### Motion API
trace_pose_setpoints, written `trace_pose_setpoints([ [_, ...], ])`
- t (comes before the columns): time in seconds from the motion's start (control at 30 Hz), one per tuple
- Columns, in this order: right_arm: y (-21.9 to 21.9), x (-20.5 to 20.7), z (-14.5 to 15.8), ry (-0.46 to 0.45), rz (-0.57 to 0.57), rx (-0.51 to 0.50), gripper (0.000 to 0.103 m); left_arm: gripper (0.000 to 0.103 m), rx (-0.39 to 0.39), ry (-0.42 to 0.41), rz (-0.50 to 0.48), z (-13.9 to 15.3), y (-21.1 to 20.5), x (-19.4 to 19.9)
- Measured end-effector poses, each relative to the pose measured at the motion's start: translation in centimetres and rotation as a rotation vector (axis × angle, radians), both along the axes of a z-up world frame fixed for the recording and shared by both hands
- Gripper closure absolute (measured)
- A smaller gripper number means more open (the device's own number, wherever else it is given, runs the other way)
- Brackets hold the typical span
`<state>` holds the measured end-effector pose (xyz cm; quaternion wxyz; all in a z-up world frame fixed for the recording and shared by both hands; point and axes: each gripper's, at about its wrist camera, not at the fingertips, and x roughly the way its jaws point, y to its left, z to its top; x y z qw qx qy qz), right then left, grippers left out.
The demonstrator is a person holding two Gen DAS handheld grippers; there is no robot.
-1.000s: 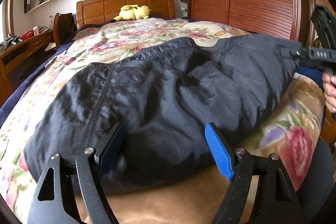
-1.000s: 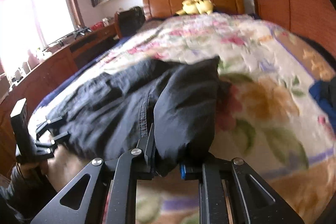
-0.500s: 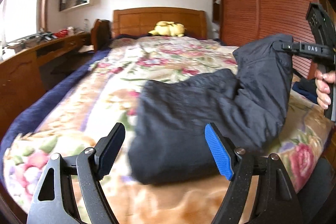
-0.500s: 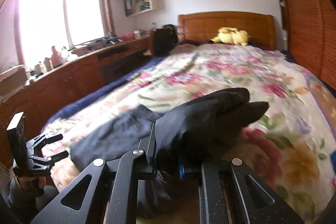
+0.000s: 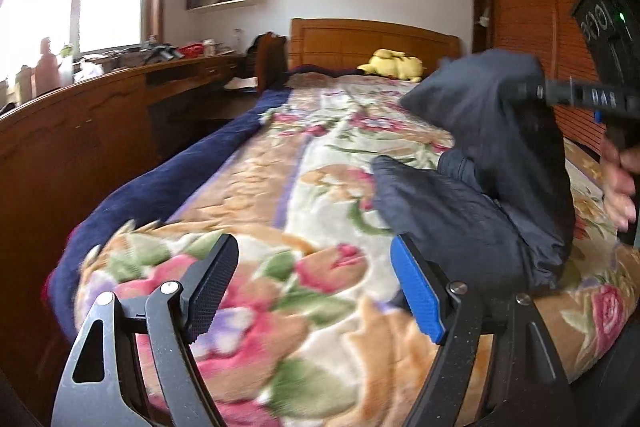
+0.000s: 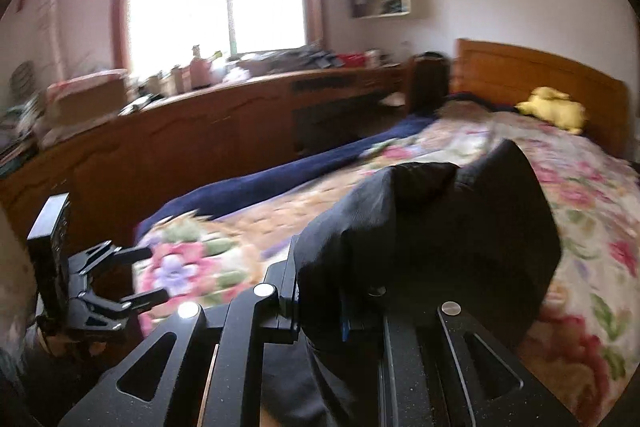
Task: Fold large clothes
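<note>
A dark navy garment (image 5: 492, 171) lies bunched on the floral bedspread (image 5: 304, 187) at the right. My right gripper (image 6: 320, 303) is shut on one end of the garment (image 6: 432, 227) and holds it lifted above the bed; it also shows in the left wrist view (image 5: 532, 93). My left gripper (image 5: 316, 291) is open and empty, low over the bed's foot, left of the garment; it also shows in the right wrist view (image 6: 148, 273).
A wooden desk and cabinet run (image 5: 92, 131) lines the left wall under a bright window. A wooden headboard (image 5: 372, 43) and a yellow plush toy (image 5: 394, 65) are at the far end. A wooden wardrobe (image 5: 532, 3) stands at the right.
My right gripper has lifted the garment's end higher and swung left. My left gripper has swung left, away from the garment. The garment has gone from spread flat to bunched.
</note>
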<state>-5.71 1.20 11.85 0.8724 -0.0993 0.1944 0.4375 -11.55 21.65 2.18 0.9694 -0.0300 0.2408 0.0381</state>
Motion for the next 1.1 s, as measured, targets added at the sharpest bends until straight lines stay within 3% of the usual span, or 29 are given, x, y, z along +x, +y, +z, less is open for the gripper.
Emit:
trace_pose_setpoints([
  [0.13, 4.7, -0.2, -4.4, 0.1, 0.1, -0.093, 0.089, 0.024, -0.01, -0.002, 0.041, -0.3, 1.8, -1.1],
  [0.3, 7.0, 1.8, -7.5, 0.164, 0.099, -0.153, 0.085, 0.024, -0.018, 0.002, 0.064, -0.7, 3.1, -1.8],
  [0.4, 6.9, 2.9, -6.8, 0.191, 0.1, -0.136, 0.072, 0.024, -0.018, -0.004, 0.062, -0.6, 3.3, -1.9],
  [0.47, 6.3, 0.8, -5.3, 0.168, 0.079, -0.113, 0.042, 0.024, -0.019, -0.012, 0.056, -0.4, 3.1, -2.1],
  [0.57, 4.7, -0.8, -2.5, 0.128, 0.068, -0.056, 0.028, 0.024, -0.015, -0.026, 0.042, 0.1, 2.6, -1.9],
  [0.7, 1.4, -0.9, -1.0, 0.028, -0.038, -0.051, 0.027, 0.024, -0.012, -0.052, 0.006, 1.3, 1.2, -1.2],
  [0.9, -1.5, 3.8, -2.6, 0.016, -0.218, -0.114, 0.027, 0.024, -0.006, -0.107, -0.086, 4.3, -2.1, 0.9],
  [1.0, -2.0, 6.2, -4.0, 0.045, -0.272, -0.118, 0.027, 0.024, 0.015, -0.089, -0.122, 4.5, -3.6, 2.8],
  [1.1, -2.3, 7.6, -4.6, 0.069, -0.301, -0.124, 0.027, 0.024, 0.033, -0.016, -0.144, 2.9, -5.0, 4.7],
])
